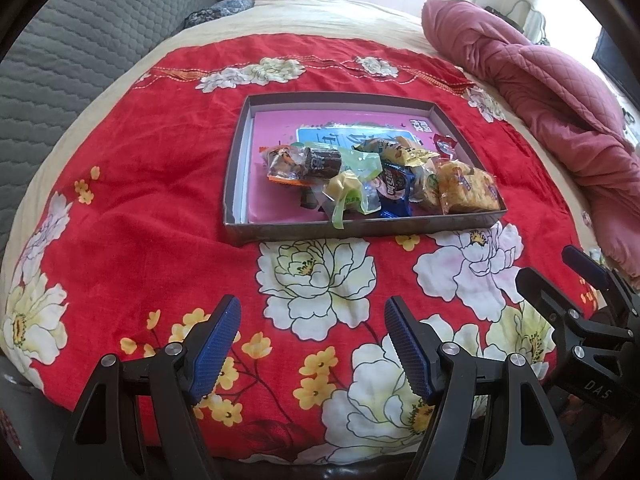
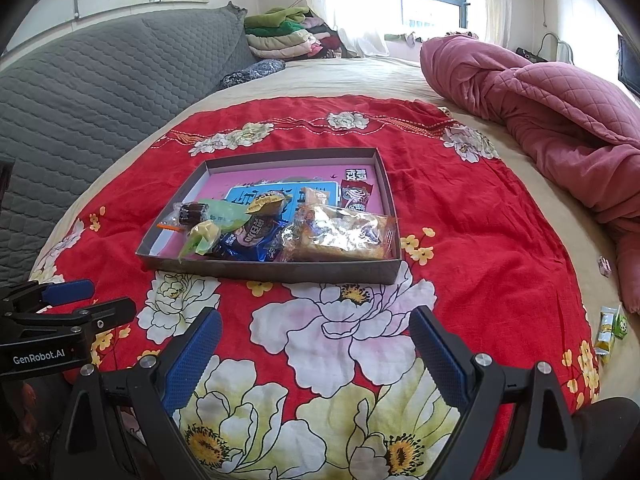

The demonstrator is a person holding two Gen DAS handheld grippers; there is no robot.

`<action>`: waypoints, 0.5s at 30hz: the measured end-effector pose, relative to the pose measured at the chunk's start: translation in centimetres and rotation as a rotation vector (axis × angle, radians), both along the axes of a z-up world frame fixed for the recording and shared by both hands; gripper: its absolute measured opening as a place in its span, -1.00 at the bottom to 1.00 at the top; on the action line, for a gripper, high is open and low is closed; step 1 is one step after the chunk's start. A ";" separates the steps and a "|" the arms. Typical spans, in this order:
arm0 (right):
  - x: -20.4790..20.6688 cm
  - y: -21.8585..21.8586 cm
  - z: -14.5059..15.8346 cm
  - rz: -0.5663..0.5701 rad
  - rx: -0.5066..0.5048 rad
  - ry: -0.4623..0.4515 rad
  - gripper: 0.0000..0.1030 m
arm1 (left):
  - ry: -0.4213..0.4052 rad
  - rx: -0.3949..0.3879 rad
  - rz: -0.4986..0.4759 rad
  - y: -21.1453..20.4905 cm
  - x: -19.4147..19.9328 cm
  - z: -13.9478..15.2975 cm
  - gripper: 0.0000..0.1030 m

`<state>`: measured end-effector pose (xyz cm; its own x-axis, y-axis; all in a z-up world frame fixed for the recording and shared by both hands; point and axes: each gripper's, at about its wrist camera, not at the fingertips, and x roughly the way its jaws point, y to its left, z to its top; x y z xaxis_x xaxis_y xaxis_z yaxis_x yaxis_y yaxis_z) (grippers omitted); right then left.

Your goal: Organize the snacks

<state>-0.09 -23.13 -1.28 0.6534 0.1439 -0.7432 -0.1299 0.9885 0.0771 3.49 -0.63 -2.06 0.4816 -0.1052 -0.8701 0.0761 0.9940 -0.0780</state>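
Note:
A shallow grey cardboard tray (image 1: 240, 168) (image 2: 384, 184) with a pink bottom lies on the red flowered cloth (image 1: 132, 184) (image 2: 480, 240). Several wrapped snacks are heaped at its near side: a blue packet (image 1: 394, 190) (image 2: 248, 240), a clear bag of golden cakes (image 1: 466, 190) (image 2: 340, 236), a dark roll (image 1: 322, 162) (image 2: 192, 213), a red packet (image 1: 445, 146) (image 2: 356, 196). My left gripper (image 1: 312, 344) hovers open over the cloth, well short of the tray. My right gripper (image 2: 316, 356) is open too, nothing between its fingers. Two small snack packets (image 2: 610, 328) lie off the cloth at the right.
A rumpled pink quilt (image 1: 540, 92) (image 2: 560, 112) lies to the right on the beige bed. A grey quilted headboard (image 1: 80, 60) (image 2: 100, 92) runs along the left. Folded clothes (image 2: 288, 36) are stacked at the far end by the window. Each gripper shows at the edge of the other's view.

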 end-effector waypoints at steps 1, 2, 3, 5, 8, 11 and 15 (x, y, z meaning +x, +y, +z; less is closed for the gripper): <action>0.0 0.0 0.0 -0.001 0.000 -0.001 0.84 | 0.000 0.000 0.000 0.0 0.0 0.0 0.47; 0.0 -0.1 0.0 -0.002 0.000 0.000 0.84 | 0.000 0.001 0.000 0.0 0.0 -0.1 0.47; 0.1 -0.1 0.0 -0.002 0.000 -0.001 0.84 | 0.001 0.001 0.000 0.0 0.0 -0.1 0.47; 0.1 -0.1 0.0 -0.002 -0.001 -0.001 0.84 | 0.001 0.001 0.000 -0.1 0.0 -0.1 0.47; 0.1 -0.1 0.0 -0.003 -0.001 -0.002 0.84 | 0.001 0.001 0.001 0.0 0.0 -0.1 0.47; 0.1 -0.1 0.0 -0.002 -0.002 0.000 0.84 | 0.002 0.001 0.002 -0.1 0.0 -0.1 0.47; 0.1 -0.2 0.1 -0.002 -0.002 -0.004 0.84 | 0.001 0.002 0.004 -0.1 0.0 -0.1 0.47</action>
<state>0.04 -23.36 -1.18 0.6567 0.1407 -0.7409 -0.1278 0.9890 0.0746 3.49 -0.70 -2.20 0.4812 -0.1016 -0.8707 0.0721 0.9945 -0.0762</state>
